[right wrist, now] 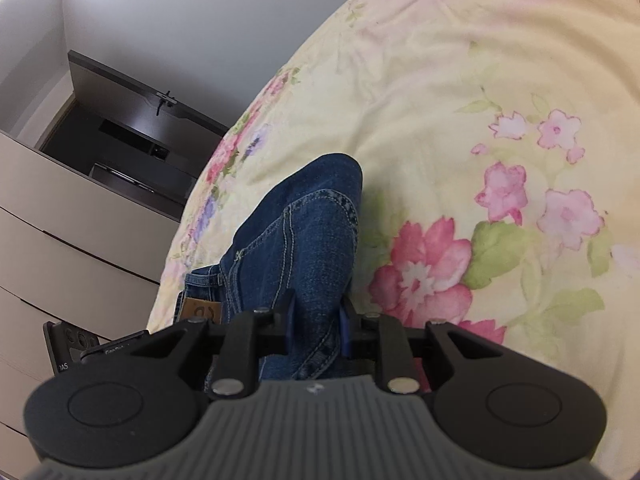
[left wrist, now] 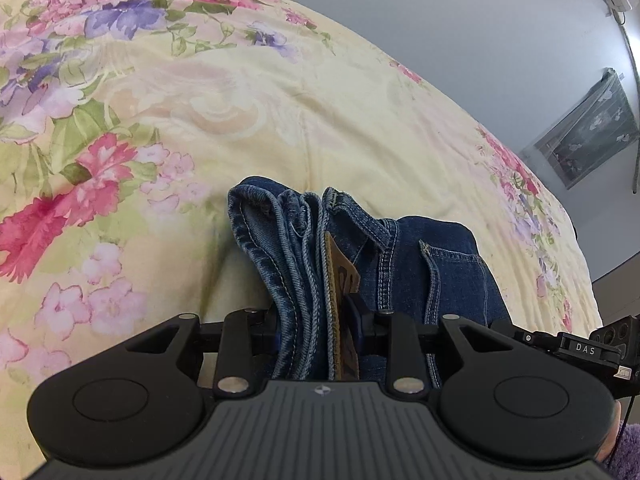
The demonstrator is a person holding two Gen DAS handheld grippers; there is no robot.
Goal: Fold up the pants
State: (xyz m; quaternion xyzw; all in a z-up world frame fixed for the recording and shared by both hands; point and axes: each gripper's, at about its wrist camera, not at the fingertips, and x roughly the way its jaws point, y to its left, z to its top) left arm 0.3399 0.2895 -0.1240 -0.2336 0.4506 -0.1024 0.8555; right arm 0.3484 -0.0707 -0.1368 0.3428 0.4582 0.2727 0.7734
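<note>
Blue denim pants [left wrist: 304, 248] are bunched between the fingers of my left gripper [left wrist: 314, 320], which is shut on several stacked layers of hem and waistband with a tan leather patch [left wrist: 340, 276]. Darker denim with a back pocket [left wrist: 452, 268] spreads to the right. In the right wrist view my right gripper [right wrist: 316, 320] is shut on a folded bulge of the same pants [right wrist: 308, 224]; the tan patch [right wrist: 202, 310] shows at lower left. Both grippers hold the cloth just above a floral bedspread [left wrist: 200, 120].
The cream floral bedspread [right wrist: 480, 120] fills most of both views. A white drawer unit [right wrist: 72, 240] and a dark doorway [right wrist: 120, 136] stand left of the bed. A framed picture [left wrist: 588, 128] leans by a grey wall. The other gripper's camera body [left wrist: 592, 350] shows at right.
</note>
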